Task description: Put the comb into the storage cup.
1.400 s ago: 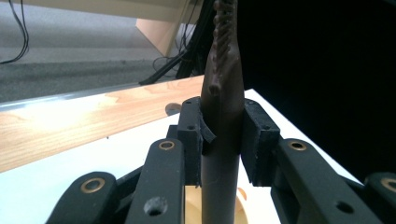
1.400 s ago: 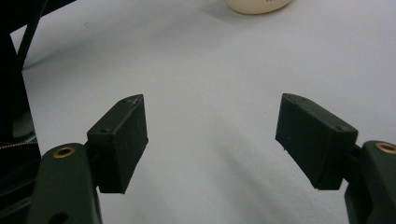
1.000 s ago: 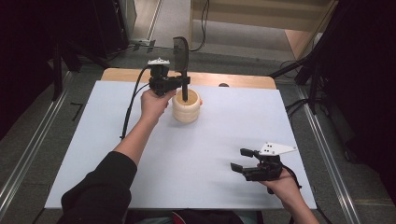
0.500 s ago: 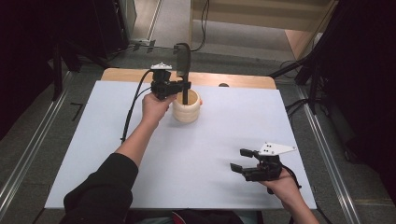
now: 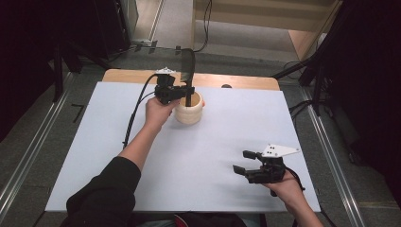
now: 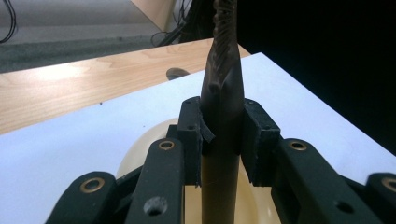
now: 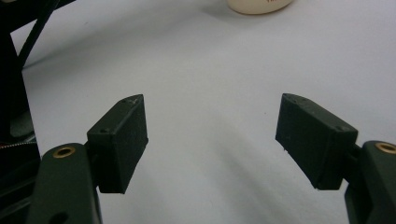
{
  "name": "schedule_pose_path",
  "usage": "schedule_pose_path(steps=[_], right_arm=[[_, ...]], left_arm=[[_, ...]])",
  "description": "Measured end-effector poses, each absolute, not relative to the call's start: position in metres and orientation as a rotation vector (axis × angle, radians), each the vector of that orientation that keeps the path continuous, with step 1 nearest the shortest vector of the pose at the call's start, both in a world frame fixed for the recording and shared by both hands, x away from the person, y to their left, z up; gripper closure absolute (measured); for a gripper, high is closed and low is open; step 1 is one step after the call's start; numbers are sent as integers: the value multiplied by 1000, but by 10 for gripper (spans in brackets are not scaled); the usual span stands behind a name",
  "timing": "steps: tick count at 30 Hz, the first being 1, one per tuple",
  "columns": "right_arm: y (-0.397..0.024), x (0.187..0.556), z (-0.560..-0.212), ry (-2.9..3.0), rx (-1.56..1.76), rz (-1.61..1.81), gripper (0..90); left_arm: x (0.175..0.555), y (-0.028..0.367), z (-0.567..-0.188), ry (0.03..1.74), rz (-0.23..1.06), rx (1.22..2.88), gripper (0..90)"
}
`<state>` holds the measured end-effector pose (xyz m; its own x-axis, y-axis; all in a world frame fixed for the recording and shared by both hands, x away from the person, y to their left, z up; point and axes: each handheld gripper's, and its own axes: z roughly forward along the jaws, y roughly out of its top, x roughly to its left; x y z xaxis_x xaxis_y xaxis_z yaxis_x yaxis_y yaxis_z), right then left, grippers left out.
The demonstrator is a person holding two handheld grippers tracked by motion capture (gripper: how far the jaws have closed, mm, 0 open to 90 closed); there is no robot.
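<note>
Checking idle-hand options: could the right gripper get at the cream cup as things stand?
Probably yes: the right gripper is open and bare white table lies between it and the cream cup, though the left gripper holds a dark utensil above it.

cream holder [image 5: 189, 113], dark brown, perhaps ridged utensil [image 6: 223, 93], white table sheet [image 5: 227, 137].

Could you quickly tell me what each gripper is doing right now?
Left gripper: shut on the dark utensil.
Right gripper: open, holding nothing.
</note>
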<state>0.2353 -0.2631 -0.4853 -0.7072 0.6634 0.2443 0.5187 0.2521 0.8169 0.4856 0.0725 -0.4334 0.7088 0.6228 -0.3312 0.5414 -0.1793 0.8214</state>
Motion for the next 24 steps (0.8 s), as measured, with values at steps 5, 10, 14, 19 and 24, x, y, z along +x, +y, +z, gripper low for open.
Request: schedule_pose_path(steps=[5,10,14,19,24], right_arm=[[-263,235,-486,2363,1121,1447,231],[-263,235,-485,2365,1125,1450,231],[-263,236,-486,2366,1124,1447,231],[-263,236,-486,2367,1123,1448,231],[-263,236,-486,2373,1118,1446,231]], left_arm=[[485,75,-436,910,93,1843,726],[485,75,-439,903,91,1848,724],[485,75,-439,895,95,1856,723],[484,75,-440,888,101,1861,711],[483,76,-439,883,102,1866,613]])
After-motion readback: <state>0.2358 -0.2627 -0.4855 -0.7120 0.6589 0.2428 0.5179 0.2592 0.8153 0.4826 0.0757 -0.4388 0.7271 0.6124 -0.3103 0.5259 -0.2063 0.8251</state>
